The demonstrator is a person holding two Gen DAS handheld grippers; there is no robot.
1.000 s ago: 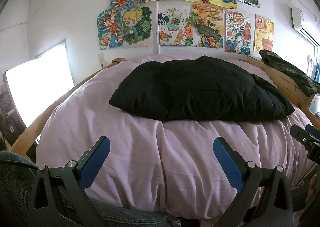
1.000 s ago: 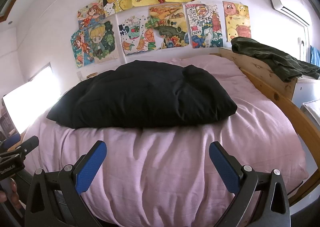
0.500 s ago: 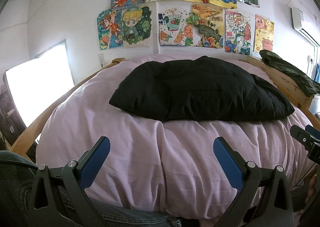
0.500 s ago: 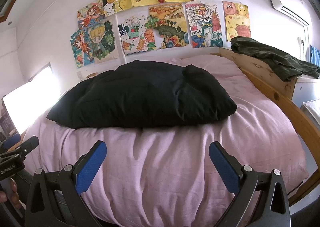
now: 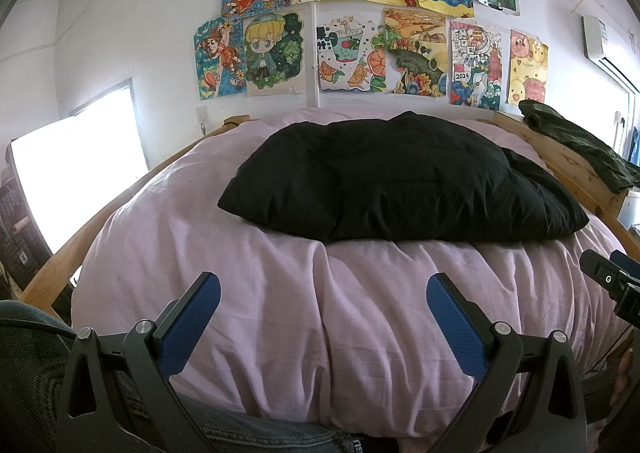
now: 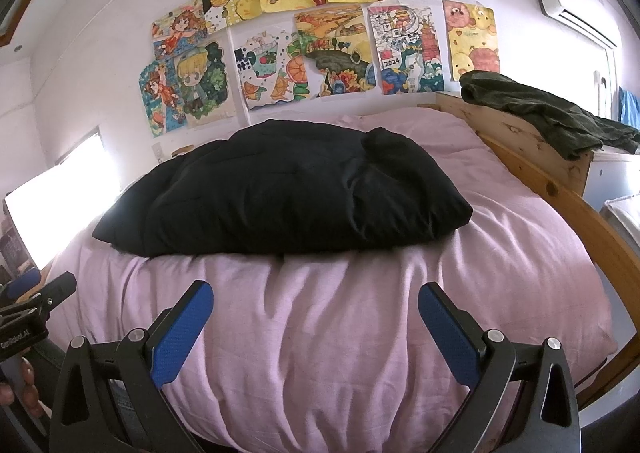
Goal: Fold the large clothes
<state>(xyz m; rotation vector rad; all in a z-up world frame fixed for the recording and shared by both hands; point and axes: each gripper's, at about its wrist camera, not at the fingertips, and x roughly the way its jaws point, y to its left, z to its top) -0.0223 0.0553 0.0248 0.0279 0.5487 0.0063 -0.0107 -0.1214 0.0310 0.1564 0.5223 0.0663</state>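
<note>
On the bed, mid-mattress: a puffy black quilted garment (image 5: 400, 181) lies in a bulky mound on the pale pink wrinkled bed cover (image 5: 280, 313). It sits toward the far half of the bed, nearer the wall than the tongs. From the right wrist view the same mound (image 6: 288, 193) spreads left of centre, its right corner ending short of the wooden bed rail (image 6: 560, 193).

Left tongs (image 5: 322, 303): spread wide, blue-padded fingers (image 5: 188, 327) apart, nothing between them. They hover above the near edge of the pink cover, well apart from the black garment.

Right tongs (image 6: 316, 303): likewise spread wide and empty, blue pads (image 6: 450, 331) facing inward, over the near edge of the cover, clear of the garment.

Each tool shows at the edge of the other's view: right one at far right in the left wrist view (image 5: 612, 285), left one at far left in the right wrist view (image 6: 32, 305).

Blue denim trouser leg (image 5: 36, 365) of the person at lower left, against the bed's foot.

Surroundings: colourful children's drawings (image 5: 360, 21) taped to the white wall above the bed head. A dark green crumpled cloth (image 6: 548, 117) draped over the wooden bed end at right. White air conditioner (image 6: 572, 9) high on the right wall. Bright window (image 5: 76, 173) at left.
</note>
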